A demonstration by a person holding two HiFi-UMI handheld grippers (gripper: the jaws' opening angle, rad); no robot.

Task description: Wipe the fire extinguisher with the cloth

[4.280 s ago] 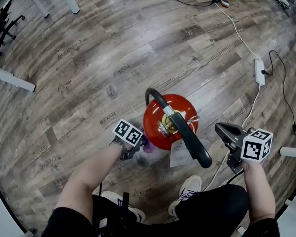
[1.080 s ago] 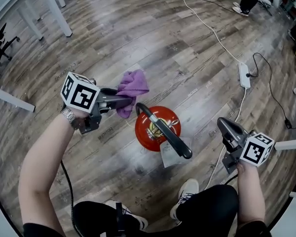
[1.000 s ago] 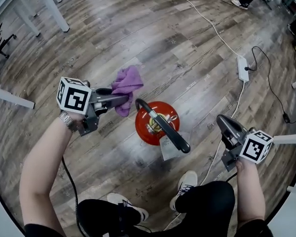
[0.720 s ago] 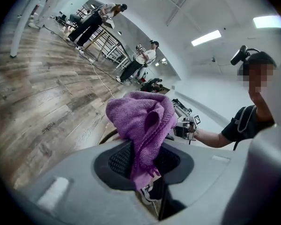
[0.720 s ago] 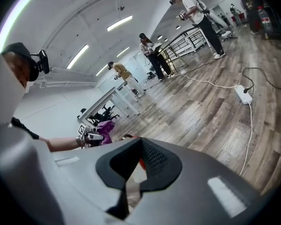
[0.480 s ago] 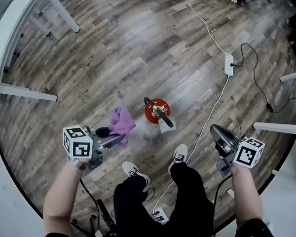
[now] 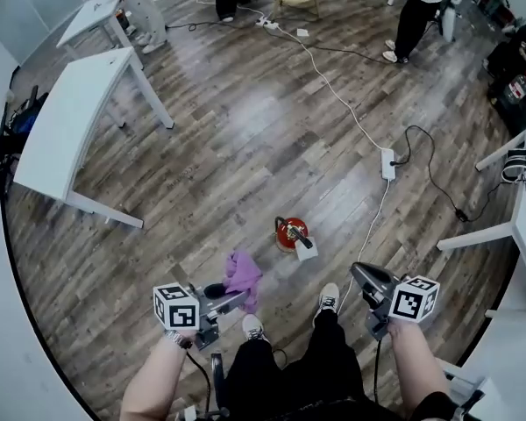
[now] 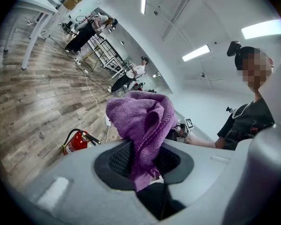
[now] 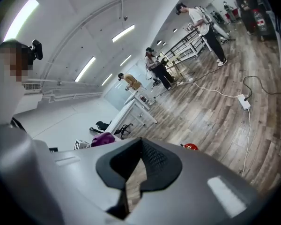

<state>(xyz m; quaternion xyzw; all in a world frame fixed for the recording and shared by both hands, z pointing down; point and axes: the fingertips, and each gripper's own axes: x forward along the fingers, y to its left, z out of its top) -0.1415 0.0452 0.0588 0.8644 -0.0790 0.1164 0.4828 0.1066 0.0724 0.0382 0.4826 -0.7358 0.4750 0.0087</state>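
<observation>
Your left gripper (image 7: 235, 298) clamps the purple cloth (image 7: 243, 274), and your right gripper (image 7: 358, 272) is closed on nothing. The red fire extinguisher (image 7: 291, 232) stands on the floor well below and ahead of both. In the right gripper view, only its top shows.

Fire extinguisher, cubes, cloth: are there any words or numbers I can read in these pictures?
None can be read.
The small red fire extinguisher: its white card is too small to read.
Black-and-white cube on the left tool and cube on the right tool: square patterns only, no letters.
The purple cloth: no print.
</observation>
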